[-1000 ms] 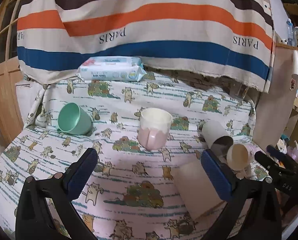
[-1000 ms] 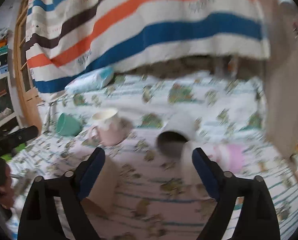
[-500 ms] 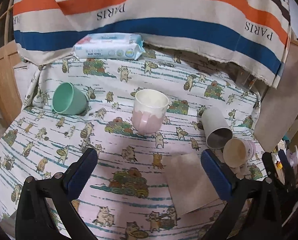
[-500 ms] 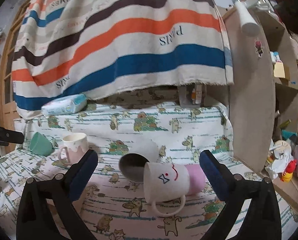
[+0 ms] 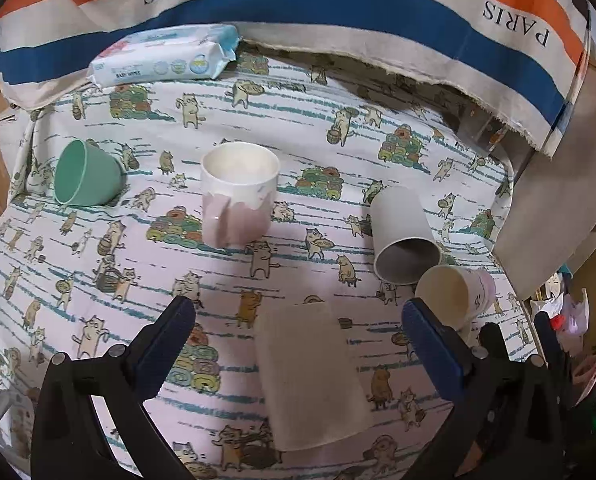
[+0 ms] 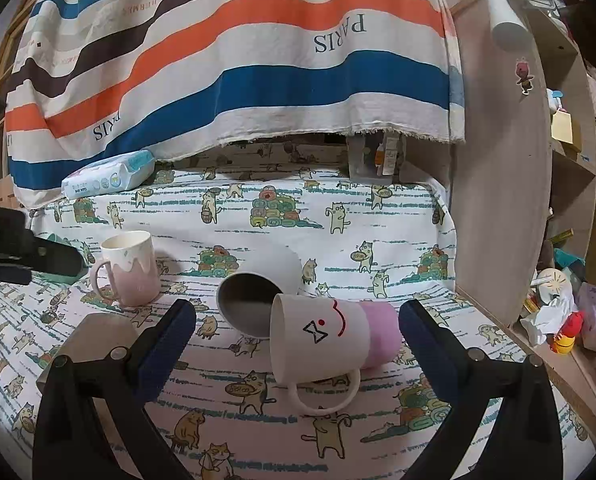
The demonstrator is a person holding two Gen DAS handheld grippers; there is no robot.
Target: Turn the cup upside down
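A white and pink mug with a drawn face (image 6: 329,340) lies on its side on the cat-print cloth, handle toward me, between the open fingers of my right gripper (image 6: 298,336); it also shows in the left wrist view (image 5: 453,294). A grey cup (image 6: 258,284) (image 5: 403,240) lies on its side just behind it. A pink and white drip mug (image 5: 238,196) (image 6: 128,270) stands upright mid-table. A green cup (image 5: 86,174) lies on its side at the left. My left gripper (image 5: 298,340) is open and empty above a beige upside-down cup (image 5: 311,372).
A pack of wipes (image 5: 166,56) lies at the back left under a striped hanging cloth (image 6: 226,64). A wooden shelf panel (image 6: 497,184) bounds the table on the right, with clutter (image 6: 565,320) beyond it. The beige cup also shows in the right wrist view (image 6: 98,344).
The left gripper has moved forward and tilted down over the table. The right gripper has steadied and closed in on the face mug, which now lies between its open fingers.
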